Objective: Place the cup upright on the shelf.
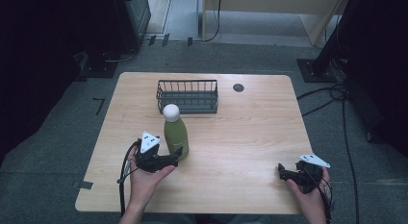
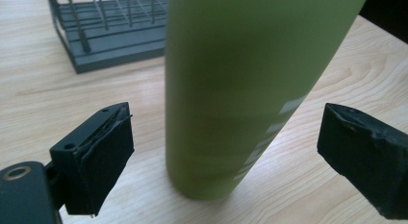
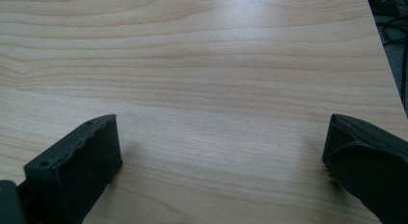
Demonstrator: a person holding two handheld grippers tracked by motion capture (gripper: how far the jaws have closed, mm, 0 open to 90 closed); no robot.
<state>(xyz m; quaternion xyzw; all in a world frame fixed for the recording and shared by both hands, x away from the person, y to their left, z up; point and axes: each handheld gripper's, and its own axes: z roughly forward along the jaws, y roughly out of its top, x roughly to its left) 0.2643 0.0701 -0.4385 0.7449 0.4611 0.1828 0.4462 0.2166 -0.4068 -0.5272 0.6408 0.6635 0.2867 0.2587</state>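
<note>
**Tall bottle, wide jaws, easy to tip**

The left gripper (image 1: 174, 159) has its jaws spread either side of the green bottle's (image 1: 176, 133) base, not touching it. A nudge from one jaw first could topple it toward the wire rack (image 1: 187, 96) just behind. The right gripper (image 1: 285, 173), jaws spread and empty, has bare table (image 1: 255, 132) around it
</note>
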